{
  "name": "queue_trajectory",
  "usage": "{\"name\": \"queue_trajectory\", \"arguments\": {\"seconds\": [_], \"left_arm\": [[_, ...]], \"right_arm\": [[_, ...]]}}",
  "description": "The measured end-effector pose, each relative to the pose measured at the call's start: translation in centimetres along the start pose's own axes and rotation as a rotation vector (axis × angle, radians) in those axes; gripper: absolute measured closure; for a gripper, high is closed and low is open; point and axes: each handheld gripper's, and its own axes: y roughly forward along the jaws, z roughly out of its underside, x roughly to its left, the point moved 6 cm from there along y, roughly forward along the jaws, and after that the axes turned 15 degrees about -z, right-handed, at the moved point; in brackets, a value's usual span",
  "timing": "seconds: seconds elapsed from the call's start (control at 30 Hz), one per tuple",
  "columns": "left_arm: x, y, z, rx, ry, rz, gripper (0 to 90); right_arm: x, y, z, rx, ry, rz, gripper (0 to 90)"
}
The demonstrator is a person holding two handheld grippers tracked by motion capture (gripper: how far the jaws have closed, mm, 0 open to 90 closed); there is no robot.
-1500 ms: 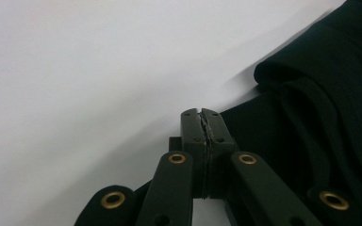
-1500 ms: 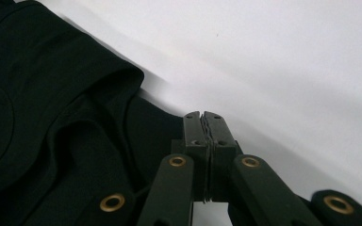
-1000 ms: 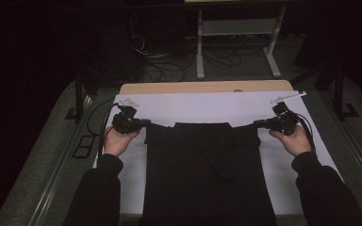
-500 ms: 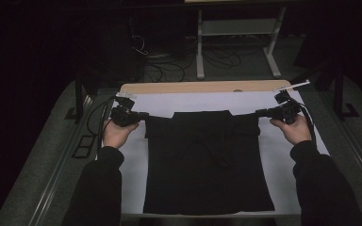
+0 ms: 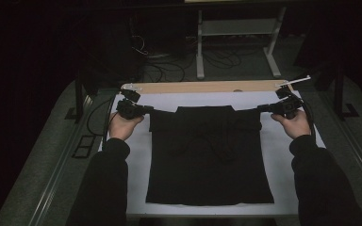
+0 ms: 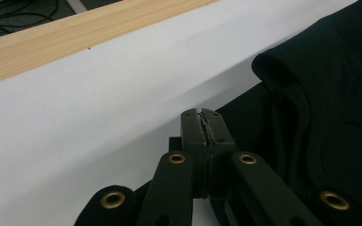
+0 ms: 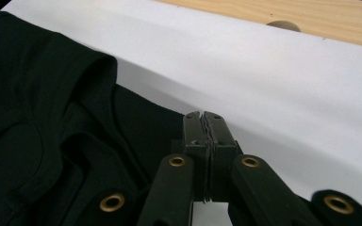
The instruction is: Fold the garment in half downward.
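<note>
black shirt (image 5: 209, 160): flat on white sheet (image 5: 283, 155), top corners pulled out | left gripper (image 5: 147, 110): pinching cloth corner | right gripper (image 5: 262, 108): pinching other corner

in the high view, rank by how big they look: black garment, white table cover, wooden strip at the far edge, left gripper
1. white table cover, largest
2. black garment
3. wooden strip
4. left gripper, smallest

The garment hides much of the cover, so the top two are judged by outline.
</note>
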Motion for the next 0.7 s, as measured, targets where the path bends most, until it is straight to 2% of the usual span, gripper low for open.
{"name": "queue_trajectory", "arguments": {"seconds": [0.07, 0.2, 0.43, 0.5, 0.7], "left_arm": [[0.1, 0.1, -0.3, 0.002, -0.013, -0.004, 88.1], [0.2, 0.4, -0.8, 0.005, -0.011, -0.019, 88.1], [0.6, 1.0, -1.3, -0.021, -0.024, -0.005, 88.1], [0.8, 1.4, -1.4, -0.019, -0.015, -0.005, 88.1], [1.4, 2.1, -1.9, -0.023, -0.031, -0.004, 88.1]], "right_arm": [[-0.2, 0.0, -0.1, -0.002, 0.004, 0.002, 87.7], [-0.5, 0.4, -0.4, -0.01, 0.007, 0.004, 87.7], [-1.2, 0.6, -1.0, -0.014, 0.005, 0.019, 87.7], [-1.3, 0.6, -1.3, -0.019, 0.005, 0.026, 87.7], [-1.4, 0.8, -2.3, -0.017, -0.004, 0.041, 87.7]]}}
